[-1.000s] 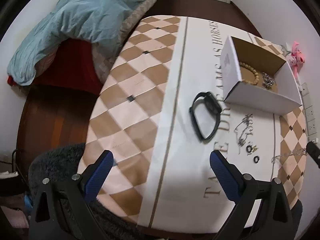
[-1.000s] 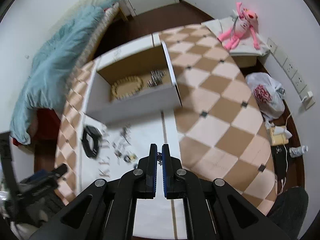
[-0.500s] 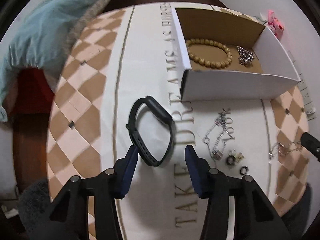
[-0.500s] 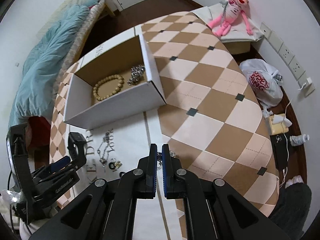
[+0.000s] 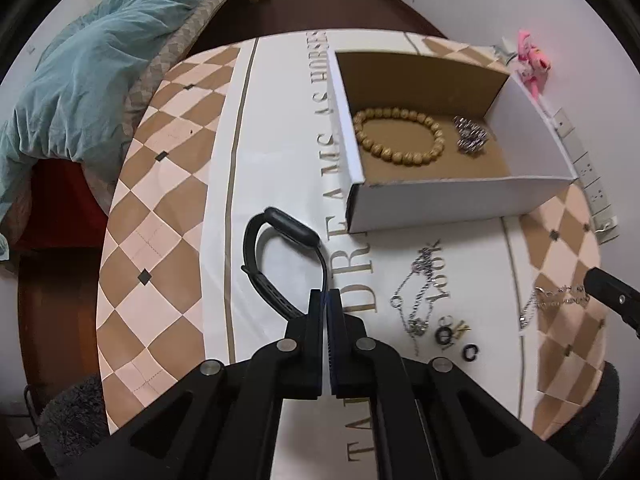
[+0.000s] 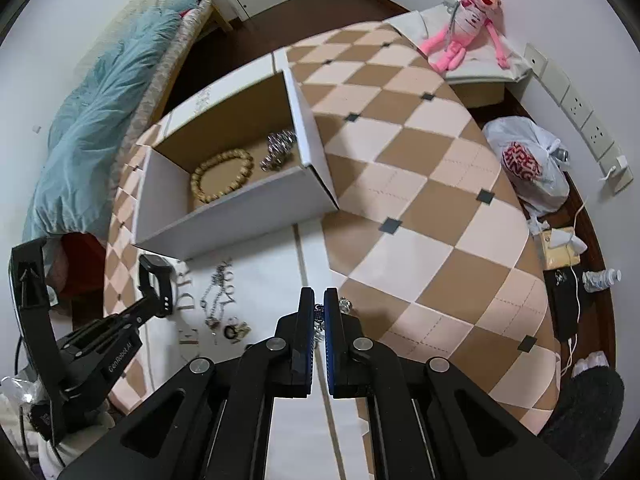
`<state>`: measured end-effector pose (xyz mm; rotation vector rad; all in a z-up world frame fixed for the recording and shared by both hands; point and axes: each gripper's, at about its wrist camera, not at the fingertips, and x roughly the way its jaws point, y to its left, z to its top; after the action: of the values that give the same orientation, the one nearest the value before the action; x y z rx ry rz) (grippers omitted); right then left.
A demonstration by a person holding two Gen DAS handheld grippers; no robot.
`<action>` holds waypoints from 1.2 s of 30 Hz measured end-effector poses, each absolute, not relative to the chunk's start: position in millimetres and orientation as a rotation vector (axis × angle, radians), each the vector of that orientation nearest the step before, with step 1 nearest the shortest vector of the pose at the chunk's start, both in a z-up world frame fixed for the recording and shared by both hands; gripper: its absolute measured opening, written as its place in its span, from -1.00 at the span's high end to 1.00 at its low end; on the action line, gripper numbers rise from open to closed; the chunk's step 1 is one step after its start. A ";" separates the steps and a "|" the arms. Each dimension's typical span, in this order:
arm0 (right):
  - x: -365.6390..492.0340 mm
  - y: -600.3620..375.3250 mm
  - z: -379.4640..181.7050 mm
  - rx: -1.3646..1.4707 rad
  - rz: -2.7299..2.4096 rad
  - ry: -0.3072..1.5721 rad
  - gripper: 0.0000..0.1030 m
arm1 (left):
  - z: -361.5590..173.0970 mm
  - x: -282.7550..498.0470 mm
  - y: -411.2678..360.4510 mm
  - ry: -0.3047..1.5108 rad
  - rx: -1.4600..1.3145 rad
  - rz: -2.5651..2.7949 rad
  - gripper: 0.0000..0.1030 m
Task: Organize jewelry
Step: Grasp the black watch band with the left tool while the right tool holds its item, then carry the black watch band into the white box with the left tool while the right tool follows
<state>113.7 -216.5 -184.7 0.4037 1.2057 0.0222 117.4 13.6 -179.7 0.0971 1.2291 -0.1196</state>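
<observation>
Left gripper has snapped shut: a second ago its blue pads stood wide apart above the table, half a second ago they straddled the black fitness band, and now the jaws are pinched together on the band's strap, the loop standing up off the cloth. That reads as a secured grasp, so the band looks ready to travel to the white cardboard box just beyond it, where a wooden bead bracelet and a silver chain bundle already lie.

Moving right across the tablecloth, a silver necklace and a few small dark rings remain loose on the printed lettering, with another silver chain at the tip of the other tool.

Right gripper is nearly closed, as it was a second ago, a narrow gap showing with that chain's links caught between the pads.

Writing: the cloth reads "DREAMS AS HORSES" in part, with "TA" nearer the camera; the left tool's body carries "GenRobot.AI"; the red print on a plastic bag is not legible.
</observation>
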 end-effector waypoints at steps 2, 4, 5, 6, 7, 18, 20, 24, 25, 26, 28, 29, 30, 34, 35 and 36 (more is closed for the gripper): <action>114.3 -216.3 -175.8 0.403 0.032 1.189 0.91 | -174.2 119.0 16.3 1.221 0.083 -0.129 1.00; 115.1 -216.0 -167.9 0.403 0.039 1.174 0.91 | -160.6 115.4 20.3 1.197 0.048 -0.142 1.00; 115.3 -216.3 -164.9 0.405 0.042 1.169 0.91 | -154.7 114.8 22.9 1.184 0.028 -0.146 1.00; 116.5 -216.3 -162.9 0.407 0.044 1.165 0.91 | -150.6 115.1 25.9 1.175 0.007 -0.147 1.00; 117.0 -216.3 -160.8 0.407 0.045 1.161 0.91 | -144.7 114.9 30.7 1.162 -0.033 -0.149 0.99; 121.1 -218.1 -172.6 0.408 0.016 1.183 0.91 | -176.8 131.9 32.5 1.225 -0.059 -0.084 -0.41; 120.6 -221.1 -177.4 0.410 0.005 1.194 0.91 | -186.8 133.6 25.2 1.242 -0.011 -0.081 -0.41; 119.7 -225.8 -184.4 0.409 -0.013 1.208 0.91 | -203.8 135.6 16.2 1.262 0.052 -0.075 -0.39; 119.3 -226.6 -185.6 0.408 -0.017 1.210 0.91 | -203.9 135.1 15.2 1.247 0.068 -0.067 -0.35; 119.0 -227.5 -186.6 0.407 -0.020 1.213 0.91 | -203.9 135.1 13.5 1.233 0.085 -0.064 -0.17; 118.4 -228.8 -187.8 0.407 -0.023 1.215 0.91 | -201.1 135.0 11.0 1.195 0.145 -0.050 0.37; 118.1 -229.4 -187.9 0.408 -0.023 1.214 0.91 | -200.0 135.4 10.9 1.191 0.144 -0.062 0.44; 118.1 -229.5 -187.8 0.408 -0.023 1.214 0.91 | -199.3 136.3 12.7 1.193 0.133 -0.074 0.47; 117.8 -227.4 -182.3 0.411 -0.010 1.203 0.91 | -192.7 134.2 17.9 1.199 0.093 -0.113 0.99; 117.6 -226.3 -178.8 0.408 -0.004 1.196 0.91 | -190.5 134.2 19.0 1.199 0.085 -0.116 0.98; 117.9 -224.9 -175.8 0.406 0.000 1.191 0.91 | -187.7 132.1 20.9 1.196 0.074 -0.126 0.99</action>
<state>117.9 -224.9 -175.8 0.4065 1.1913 0.0003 132.1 20.9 -187.7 0.0744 1.1964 -0.1260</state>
